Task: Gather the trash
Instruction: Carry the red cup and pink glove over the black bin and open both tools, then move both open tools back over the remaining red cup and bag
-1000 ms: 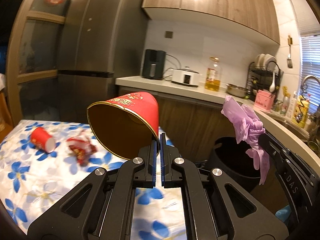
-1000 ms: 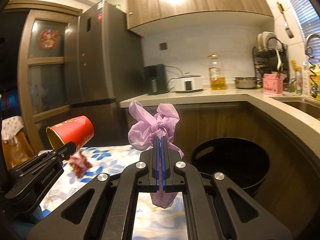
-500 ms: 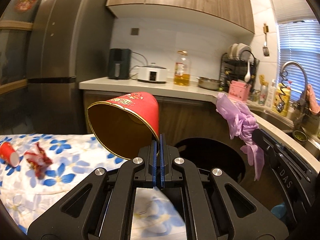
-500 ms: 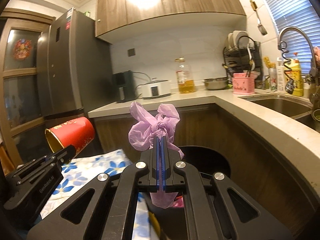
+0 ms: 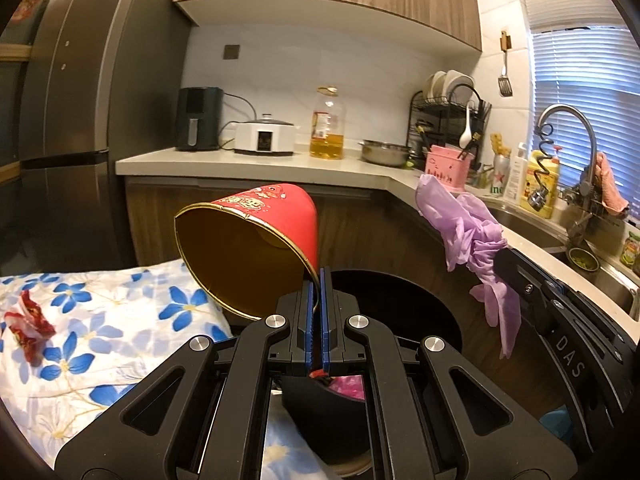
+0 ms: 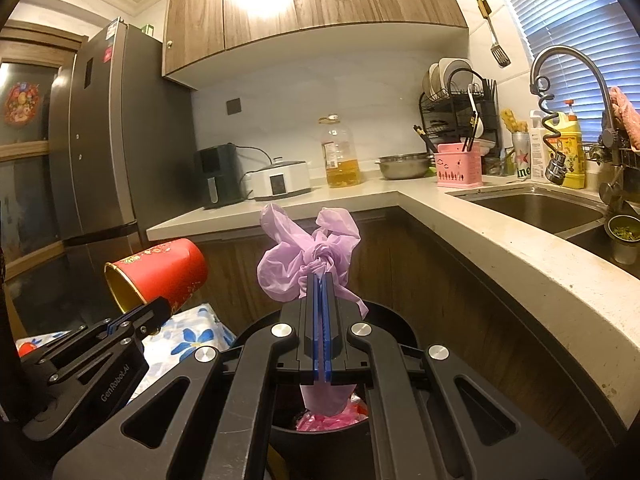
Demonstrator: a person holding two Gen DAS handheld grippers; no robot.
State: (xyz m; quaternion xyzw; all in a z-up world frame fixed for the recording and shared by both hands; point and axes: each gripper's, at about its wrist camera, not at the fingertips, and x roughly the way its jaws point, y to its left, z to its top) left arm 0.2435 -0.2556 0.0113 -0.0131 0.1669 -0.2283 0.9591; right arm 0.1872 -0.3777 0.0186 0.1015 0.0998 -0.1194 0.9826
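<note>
Above the round black trash bin [image 5: 420, 308], both grippers are carrying rubbish. The left gripper [image 5: 317, 280] is pinching the thin gold-edged rim of a red paper cup [image 5: 256, 248], its blue ribbed pads pressed together on the cup wall. The cup is lying tilted on its side in the air, its wide mouth facing the camera and showing a smooth, dull gold lining; gold printed decoration is running along its glossy red outside. In the right wrist view the same cup [image 6: 160, 272] is sitting at the tip of the left gripper [image 6: 160, 310], off to the left of the bin [image 6: 384, 316].

The right gripper [image 6: 320, 280] is clamped on a knotted lilac plastic bag [image 6: 308, 256]. The film is thin, crinkled and slightly translucent; two loose ears are puffing up above the knot, and the soft body of the bag is hanging below the jaws, over pink crumpled material inside the bin. From the left wrist the bag [image 5: 468, 236] is drooping from the right gripper [image 5: 500, 258] near the curved pale stone counter [image 5: 280, 164].

Left of the bin, a white cloth with blue flowers [image 5: 120, 320] is covering a table, with a crumpled red wrapper [image 5: 30, 320] lying on it.
</note>
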